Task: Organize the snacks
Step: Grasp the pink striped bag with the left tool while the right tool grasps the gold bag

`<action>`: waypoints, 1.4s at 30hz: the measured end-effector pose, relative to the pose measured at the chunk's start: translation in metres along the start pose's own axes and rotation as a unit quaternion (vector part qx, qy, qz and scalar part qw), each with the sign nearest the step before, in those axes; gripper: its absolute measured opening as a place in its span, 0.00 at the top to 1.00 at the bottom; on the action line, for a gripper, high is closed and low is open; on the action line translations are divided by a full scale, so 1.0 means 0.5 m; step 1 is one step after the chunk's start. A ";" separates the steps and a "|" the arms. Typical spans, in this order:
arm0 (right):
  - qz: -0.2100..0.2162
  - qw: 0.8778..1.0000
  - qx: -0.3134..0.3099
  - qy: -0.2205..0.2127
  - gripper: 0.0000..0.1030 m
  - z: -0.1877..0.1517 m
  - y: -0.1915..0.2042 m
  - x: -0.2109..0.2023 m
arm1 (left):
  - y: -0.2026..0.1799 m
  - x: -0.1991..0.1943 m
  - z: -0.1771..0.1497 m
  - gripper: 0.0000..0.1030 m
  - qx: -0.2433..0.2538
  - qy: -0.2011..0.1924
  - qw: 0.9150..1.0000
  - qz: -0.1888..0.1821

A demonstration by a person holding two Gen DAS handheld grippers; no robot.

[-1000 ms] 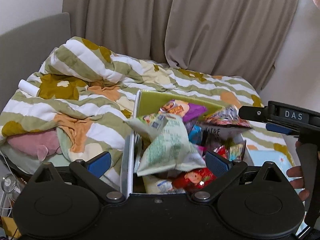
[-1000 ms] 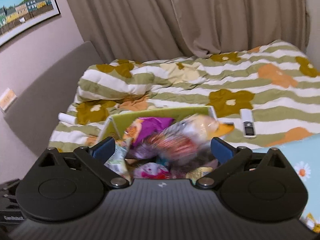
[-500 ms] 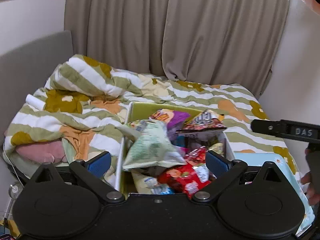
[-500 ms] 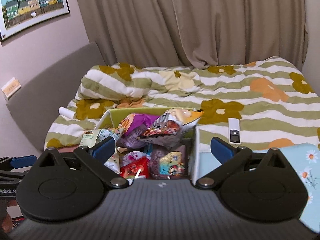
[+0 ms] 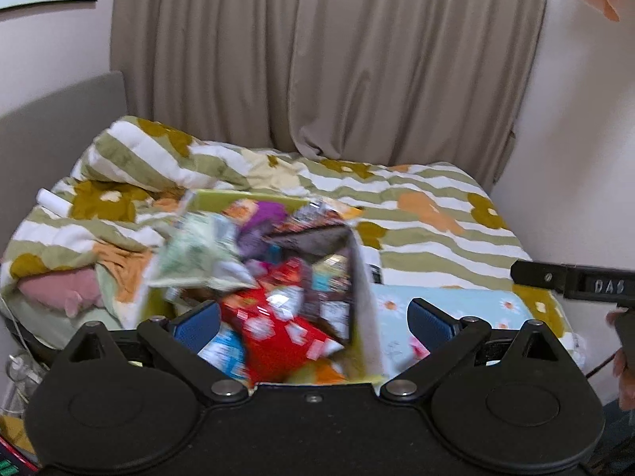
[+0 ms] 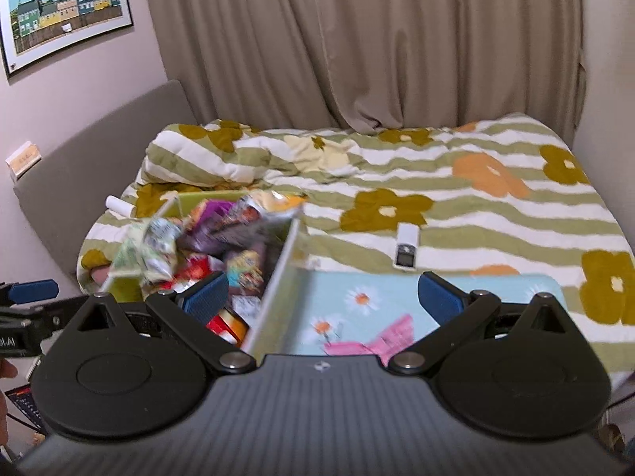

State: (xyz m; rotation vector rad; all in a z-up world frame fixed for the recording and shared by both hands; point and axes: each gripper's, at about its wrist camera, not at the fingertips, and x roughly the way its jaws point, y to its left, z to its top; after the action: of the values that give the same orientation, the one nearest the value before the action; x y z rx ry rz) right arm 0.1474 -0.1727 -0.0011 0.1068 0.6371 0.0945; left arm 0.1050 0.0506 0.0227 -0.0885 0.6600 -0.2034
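While the bed (image 6: pixel 496 214) holds the green box (image 5: pixel 367 309) heaped with snack packets (image 5: pixel 278 325), left gripper (image 5: pixel 313 317) sits nearer, jaws wide and empty, red packet dead ahead; right gripper (image 6: pixel 323 297), also spread empty, has the box off to its left.

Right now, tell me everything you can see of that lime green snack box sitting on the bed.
The lime green open-topped snack box is rectangular, with pale outer walls and a green lining that looks like card or thin plastic. It sits upright on the striped floral duvet, its right wall against a light blue daisy-print mat. It is piled with blurred snack packets that rise above the rim: red, purple and pale green. Neither gripper touches it.
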 end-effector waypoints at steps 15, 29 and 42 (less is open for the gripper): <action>-0.073 0.984 0.149 0.069 0.00 -0.132 -0.195 0.012 | -0.212 0.171 -0.075 0.01 0.036 0.093 0.990 -0.103; -0.114 0.960 0.214 0.141 0.00 -0.242 -0.220 0.080 | -0.300 0.382 -0.059 0.01 0.131 0.172 0.968 -0.128; -0.129 0.949 0.229 0.176 0.00 -0.281 -0.171 0.186 | -0.297 0.520 -0.097 0.01 0.152 0.255 0.947 -0.122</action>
State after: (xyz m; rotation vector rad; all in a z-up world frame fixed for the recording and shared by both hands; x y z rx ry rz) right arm 0.1424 -0.2361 -0.1787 0.4624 1.0184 -0.2972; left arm 0.2521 -0.1513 -0.1498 0.1879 1.1263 -0.5780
